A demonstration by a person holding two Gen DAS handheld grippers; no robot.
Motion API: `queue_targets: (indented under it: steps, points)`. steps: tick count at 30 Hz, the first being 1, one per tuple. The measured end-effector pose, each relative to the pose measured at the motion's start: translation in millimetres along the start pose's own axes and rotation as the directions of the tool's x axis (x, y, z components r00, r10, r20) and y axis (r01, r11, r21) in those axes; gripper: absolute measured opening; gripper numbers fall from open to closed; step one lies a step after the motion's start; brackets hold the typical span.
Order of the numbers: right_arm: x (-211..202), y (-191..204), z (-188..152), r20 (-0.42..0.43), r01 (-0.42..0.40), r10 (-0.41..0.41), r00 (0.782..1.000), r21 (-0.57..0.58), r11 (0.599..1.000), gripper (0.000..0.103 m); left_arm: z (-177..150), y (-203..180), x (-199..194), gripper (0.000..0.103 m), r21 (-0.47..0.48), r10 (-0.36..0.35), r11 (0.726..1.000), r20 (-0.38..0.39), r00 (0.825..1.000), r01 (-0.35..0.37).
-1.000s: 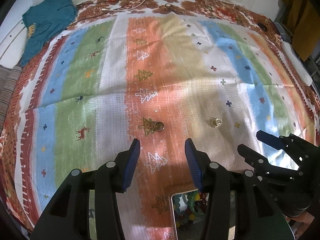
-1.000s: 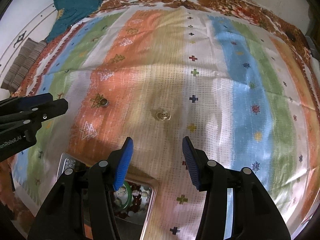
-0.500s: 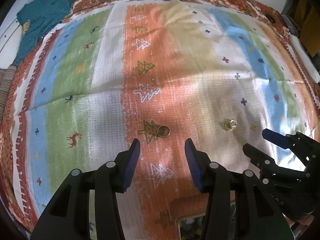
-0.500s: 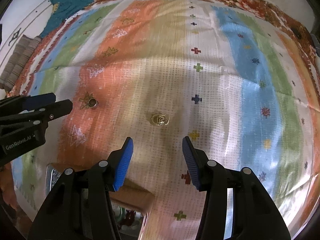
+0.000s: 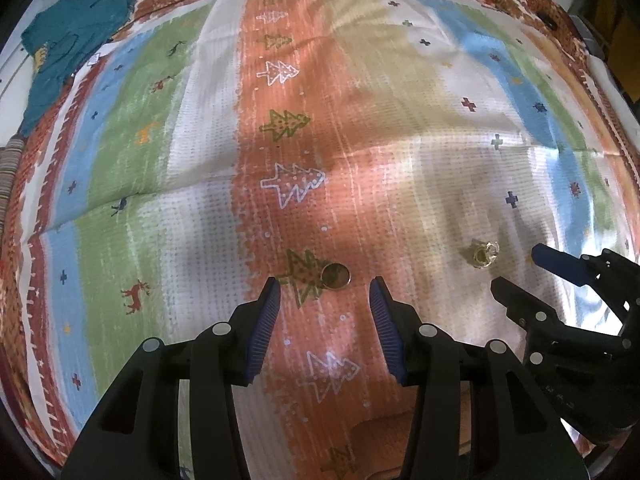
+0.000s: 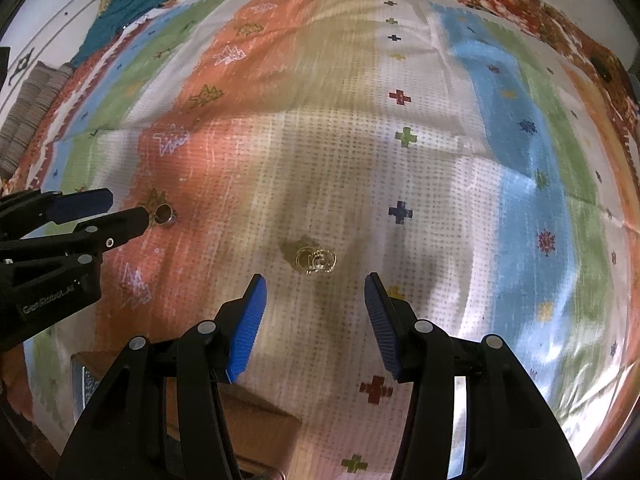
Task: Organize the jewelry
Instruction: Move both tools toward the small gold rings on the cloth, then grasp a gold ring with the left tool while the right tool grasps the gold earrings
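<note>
Both tools are poised over the striped cloth [image 5: 192, 184], each lined up on its own piece of jewelry, so this looks like the approach before a double pick-up. Taking the plain gold ring [image 5: 335, 275] as the landmark: it lies flat on the orange stripe, touching the tip of a green tree motif, and the left gripper [image 5: 325, 292] hangs right over it with the ring just ahead of the gap between the blue pads. Its jaws stand apart with nothing between them.

To the right of that ring, on the pale stripe, lies a small cluster of gold rings [image 6: 315, 260], at least two, overlapping. The right gripper [image 6: 312, 290] is over them in the same manner, jaws parted and empty, the cluster just beyond the fingertips. In the right wrist view the left tool comes in from the side with one fingertip right beside the plain ring.

Nearer than the ring, toward whoever holds the tools, a brown box [image 6: 256, 420] shows under the right tool, presumably where the jewelry belongs; its contents are hidden here.

The next move, as I judge it, asks each tool to drop until the pads straddle its piece and then close gently. The rings are thin and lie flat on soft fabric, so the pads must nearly touch the cloth, and may pinch cloth along with metal. The overlapping pair could separate or slip.
</note>
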State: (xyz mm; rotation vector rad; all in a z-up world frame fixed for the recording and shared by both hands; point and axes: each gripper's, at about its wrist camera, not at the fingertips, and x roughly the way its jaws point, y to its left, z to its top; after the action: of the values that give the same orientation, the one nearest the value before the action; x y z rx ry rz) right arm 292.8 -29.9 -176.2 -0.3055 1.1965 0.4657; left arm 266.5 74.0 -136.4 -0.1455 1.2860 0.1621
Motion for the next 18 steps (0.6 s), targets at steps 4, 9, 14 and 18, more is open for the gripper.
queue_targets:
  steps: [4,9,14,18]
  points:
    - [8,-2,4,-0.014,0.001,-0.001,1.0,-0.006,1.0,0.051,2,2,9,0.046,0.002,-0.002,1.0,-0.016,1.0,0.002]
    - [15,-7,10,-0.025,-0.01,0.01,1.0,-0.005,1.0,0.051,5,0,19,0.046,0.018,-0.008,1.0,-0.034,0.999,0.008]
    - [22,-6,14,-0.036,-0.005,0.005,0.999,-0.011,1.0,0.048,7,0,29,0.044,0.021,-0.02,1.0,-0.053,0.998,0.021]
    - [26,-6,17,-0.039,0.0,0.0,0.999,-0.015,1.0,0.046,9,4,35,0.04,0.0,-0.04,0.999,-0.068,0.997,0.04]
